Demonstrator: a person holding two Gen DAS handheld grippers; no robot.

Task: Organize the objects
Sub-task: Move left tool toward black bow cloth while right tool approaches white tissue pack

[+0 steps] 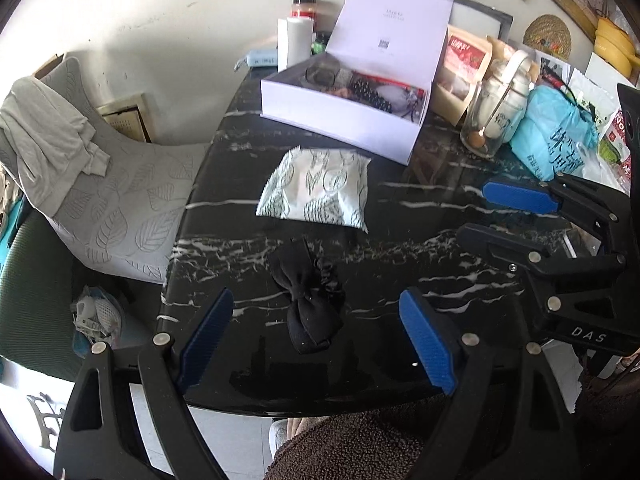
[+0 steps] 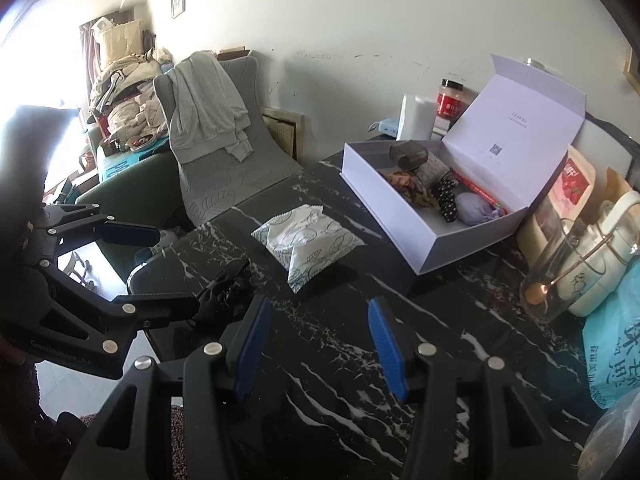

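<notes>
Left gripper (image 1: 316,340) fingers spread wide, empty, straddling black bow scrunchie (image 1: 308,296) on dark marble surface (image 1: 400,248). Right gripper (image 2: 316,344) fingers part-spread, empty, over bare surface. Likely step: grasp scrunchie. Centre fingers over knot, pinch fabric only. White box (image 1: 340,116) lies beyond leaf-print pouch (image 1: 316,188).

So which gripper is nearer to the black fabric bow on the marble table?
Left. The left gripper has the black fabric bow between its open jaws; the right gripper is off to the side.

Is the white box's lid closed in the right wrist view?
No, the white box has its lid standing open toward the wall, with small items visible inside it.
</notes>
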